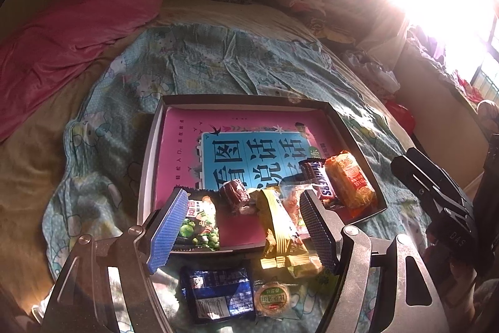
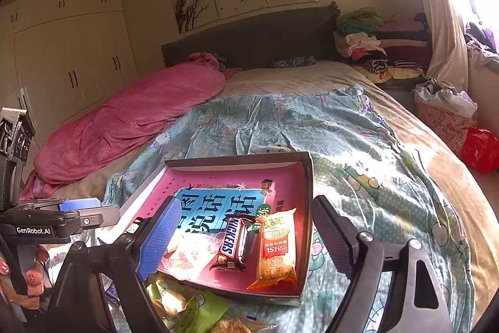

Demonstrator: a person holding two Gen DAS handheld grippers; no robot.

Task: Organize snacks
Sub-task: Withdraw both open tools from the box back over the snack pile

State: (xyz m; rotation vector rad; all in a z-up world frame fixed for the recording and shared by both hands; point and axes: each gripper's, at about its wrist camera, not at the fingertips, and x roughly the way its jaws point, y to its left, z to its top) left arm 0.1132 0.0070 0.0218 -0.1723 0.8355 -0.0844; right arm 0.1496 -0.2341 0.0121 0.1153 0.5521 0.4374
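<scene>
- While you hold both tools over the bed, its pale sheet is covered in the middle by a teal cartoon-print blanket, with a pink blanket bunched along the left side.
- On the teal blanket sits your shallow box, dark-rimmed, with a pink and blue printed sheet lining its bottom.
- Your left hand-held gripper hangs over the near edge of the box, its blue-padded fingers spread wide and gripping nothing.
- Your right hand-held gripper is likewise wide open and holding nothing, poised above the near right corner of the box.
- Inside the box, along the near right side, an orange rice-cracker pack lies just beside a Snickers bar, roughly parallel to it.
- Left of the Snickers lies a clear-wrapped snack, and in the left wrist view a small dark-red wrapped sweet sits further left.
- At the near left corner of the box you have a green pea packet.
- A yellow-green striped packet straddles the near rim, part in and part out.
- Outside the box, on the blanket nearest you, lie a dark blue packet and, just beside it, a round wrapped biscuit.
</scene>
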